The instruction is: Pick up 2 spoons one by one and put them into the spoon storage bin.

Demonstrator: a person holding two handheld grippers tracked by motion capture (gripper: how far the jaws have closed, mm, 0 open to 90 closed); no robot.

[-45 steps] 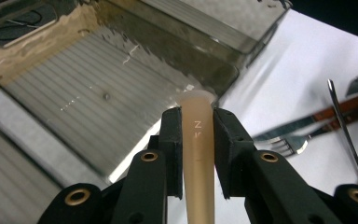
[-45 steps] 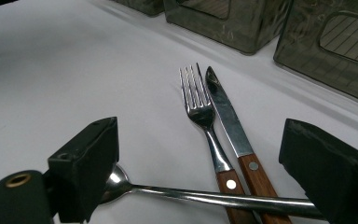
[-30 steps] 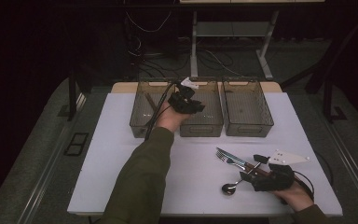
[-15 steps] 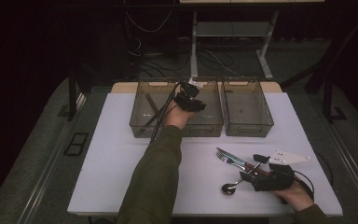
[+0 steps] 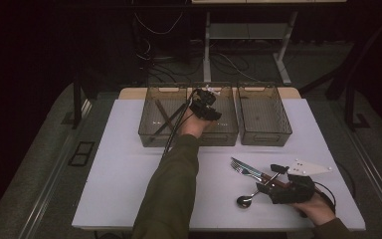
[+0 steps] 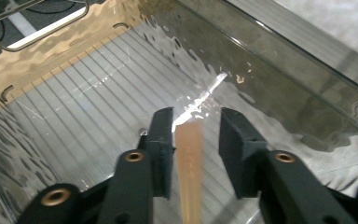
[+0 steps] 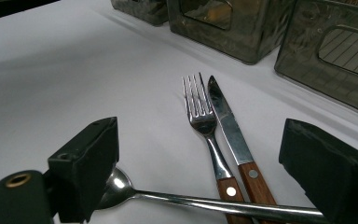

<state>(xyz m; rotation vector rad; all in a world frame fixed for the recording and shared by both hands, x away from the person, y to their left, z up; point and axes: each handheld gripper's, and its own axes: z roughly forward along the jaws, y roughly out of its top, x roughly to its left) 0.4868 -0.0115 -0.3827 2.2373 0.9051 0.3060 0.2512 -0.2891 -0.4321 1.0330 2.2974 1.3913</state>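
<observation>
A wood-handled steel knife is seen between the just-opened left tongs, inside the middle smoky transparent plastic bin. The right tongs are held wide open over a steel spoon.

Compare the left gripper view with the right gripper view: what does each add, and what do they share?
Left gripper view: the ribbed floor of a bin, and a wooden-handled utensil between the jaws of the left tool, which have just been opening. Right gripper view: a fork, knife and spoon on the white table. Shared: smoky plastic bins and black jaws.
</observation>
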